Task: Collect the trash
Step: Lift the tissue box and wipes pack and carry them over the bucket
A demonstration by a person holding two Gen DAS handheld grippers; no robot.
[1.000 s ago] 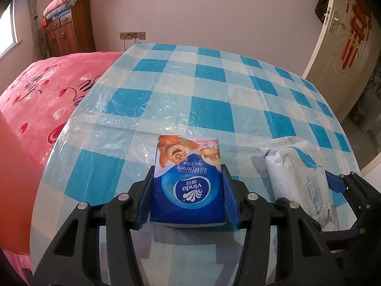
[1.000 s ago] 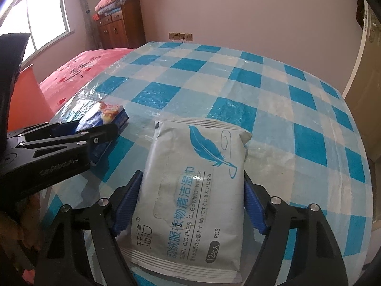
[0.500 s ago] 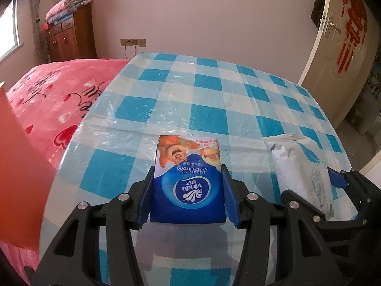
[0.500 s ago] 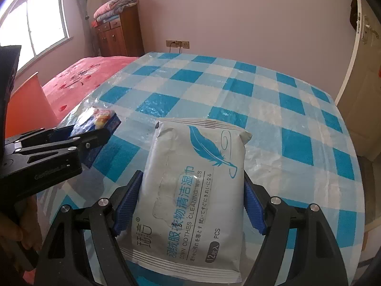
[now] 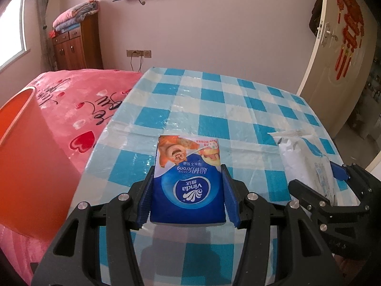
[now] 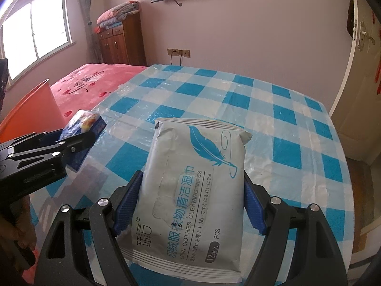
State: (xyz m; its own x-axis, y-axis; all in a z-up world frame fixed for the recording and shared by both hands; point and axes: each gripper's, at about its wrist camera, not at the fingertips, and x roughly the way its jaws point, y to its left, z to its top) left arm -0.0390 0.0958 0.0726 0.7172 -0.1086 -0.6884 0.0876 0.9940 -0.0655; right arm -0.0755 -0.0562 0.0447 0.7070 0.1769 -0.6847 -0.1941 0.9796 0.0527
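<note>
My left gripper (image 5: 188,190) is shut on a blue Vinda tissue pack (image 5: 188,178), held clear above the checked table (image 5: 214,109). In the right wrist view that gripper (image 6: 78,140) and its tissue pack (image 6: 83,124) show at the left. My right gripper (image 6: 191,197) is shut on a grey-white wet-wipes pack (image 6: 190,181) with a blue feather print, also lifted off the table (image 6: 285,124). The wipes pack (image 5: 307,159) and right gripper (image 5: 333,186) appear at the right edge of the left wrist view. An orange bin (image 5: 26,162) stands to the left.
A bed with a pink cover (image 5: 78,100) lies left of the table, behind the orange bin (image 6: 31,109). A wooden cabinet (image 6: 121,43) stands against the far wall and a door (image 5: 343,54) is at the right. A hand (image 6: 16,233) grips the left tool.
Both grippers have risen with their packs still held, so the table sits lower in view. The orange bin's rim has come into sight at the left.
</note>
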